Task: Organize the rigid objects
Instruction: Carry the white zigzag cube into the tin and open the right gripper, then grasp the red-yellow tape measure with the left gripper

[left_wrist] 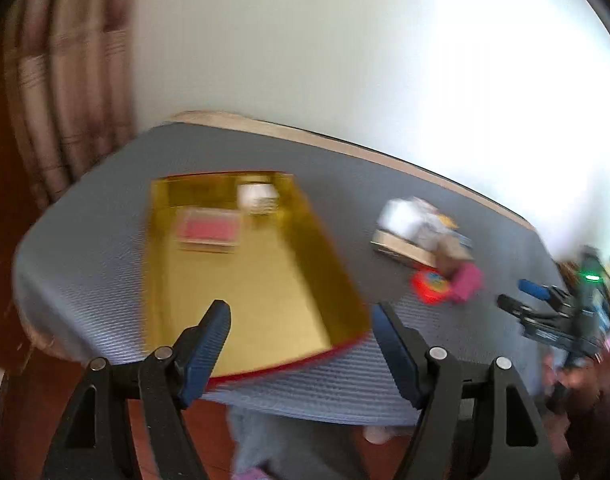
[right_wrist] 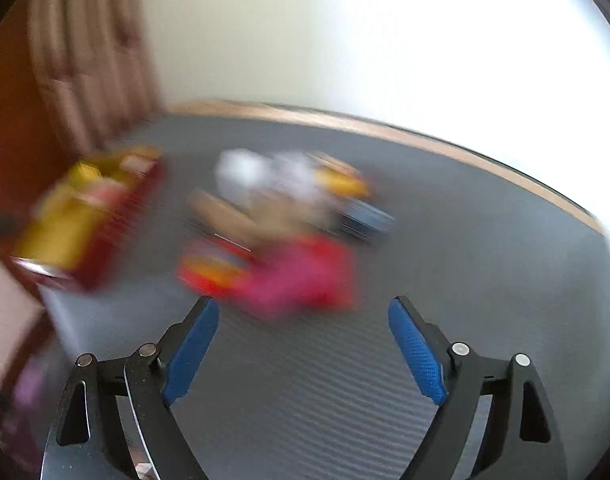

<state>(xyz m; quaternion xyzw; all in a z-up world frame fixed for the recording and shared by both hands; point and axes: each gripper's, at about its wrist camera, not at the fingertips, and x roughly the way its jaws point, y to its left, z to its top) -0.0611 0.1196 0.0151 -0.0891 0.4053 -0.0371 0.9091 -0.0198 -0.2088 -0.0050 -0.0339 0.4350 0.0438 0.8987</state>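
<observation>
My left wrist view alone shows inside the gold tray: a pink box and a white box, with my right claw at three o'clock. No writing is readable. My left claw gapes empty over the tray's near edge; my right claw gapes empty too, the blurred pile at twelve o'clock.

Black left gripper, blue-padded jaws, silver pins.
</observation>
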